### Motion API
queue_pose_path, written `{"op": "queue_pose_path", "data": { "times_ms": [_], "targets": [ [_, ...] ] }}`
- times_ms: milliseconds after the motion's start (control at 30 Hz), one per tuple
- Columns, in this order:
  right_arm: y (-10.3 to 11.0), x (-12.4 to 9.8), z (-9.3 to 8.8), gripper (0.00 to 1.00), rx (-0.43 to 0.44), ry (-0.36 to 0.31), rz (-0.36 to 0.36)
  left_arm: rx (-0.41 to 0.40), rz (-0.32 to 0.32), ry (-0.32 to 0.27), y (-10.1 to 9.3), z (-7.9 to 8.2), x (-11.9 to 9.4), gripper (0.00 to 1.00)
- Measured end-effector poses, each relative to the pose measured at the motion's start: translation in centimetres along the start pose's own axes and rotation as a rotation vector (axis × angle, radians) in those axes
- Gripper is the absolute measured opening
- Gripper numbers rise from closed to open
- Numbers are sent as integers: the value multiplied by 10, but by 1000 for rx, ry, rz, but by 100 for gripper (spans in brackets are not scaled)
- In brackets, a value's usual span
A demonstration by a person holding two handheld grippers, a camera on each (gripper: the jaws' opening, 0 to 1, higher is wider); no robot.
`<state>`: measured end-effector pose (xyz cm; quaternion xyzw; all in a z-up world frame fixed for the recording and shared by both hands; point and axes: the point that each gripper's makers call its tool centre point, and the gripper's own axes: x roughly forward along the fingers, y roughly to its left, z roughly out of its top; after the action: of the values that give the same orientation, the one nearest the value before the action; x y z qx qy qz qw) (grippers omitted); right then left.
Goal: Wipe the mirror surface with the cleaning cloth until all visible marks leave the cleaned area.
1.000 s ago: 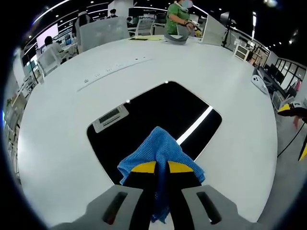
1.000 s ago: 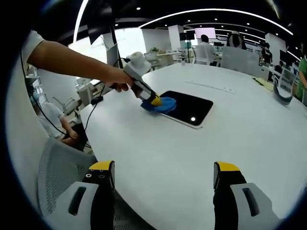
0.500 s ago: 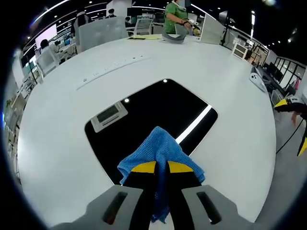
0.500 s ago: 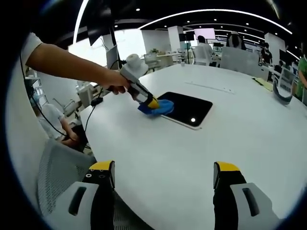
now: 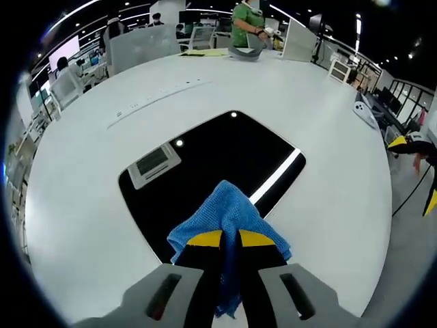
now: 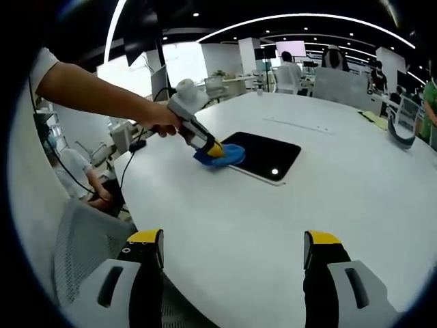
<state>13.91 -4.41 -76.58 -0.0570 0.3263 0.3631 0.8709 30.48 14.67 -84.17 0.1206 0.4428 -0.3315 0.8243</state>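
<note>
**A:** so what's going on at the mirror right now?

**B:** Nearest thing in the left gripper view is the left gripper [image 5: 229, 240] itself, yellow-tipped jaws pinched tight on a blue cleaning cloth [image 5: 227, 212]. The cloth bunches up in front of the jaws and sits on the near corner of the mirror [image 5: 205, 171]. In the right gripper view you can see it from outside: a hand [image 6: 158, 119] holds that gripper angled down, cloth pressed on the mirror's near edge.

**A:** and the mirror?

**B:** Dark rounded rectangle lying flat on a big white table [image 5: 89, 205]. It reflects a ceiling light strip as a bright white line, plus a couple of small light dots. There's a pale grey rectangular patch near its left edge, can't tell if it's a reflection or something lying on it. No marks I can make out on the glass.

**A:** right gripper?

**B:** The right gripper [image 6: 232, 249] hangs over the table edge, well short of the mirror, jaws spread wide with nothing between them.

**A:** past the mirror?

**B:** Table keeps going, then a person in a green top [image 5: 247, 20] at the far side, with office chairs [image 5: 140, 44] behind.
</note>
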Motion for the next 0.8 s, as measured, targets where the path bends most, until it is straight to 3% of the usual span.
{"op": "queue_pose_path", "data": {
  "times_ms": [800],
  "targets": [
    [1,-6,-8,83,6,12,-1,-9,-10,34,-3,2,3,6]
  ]
}}
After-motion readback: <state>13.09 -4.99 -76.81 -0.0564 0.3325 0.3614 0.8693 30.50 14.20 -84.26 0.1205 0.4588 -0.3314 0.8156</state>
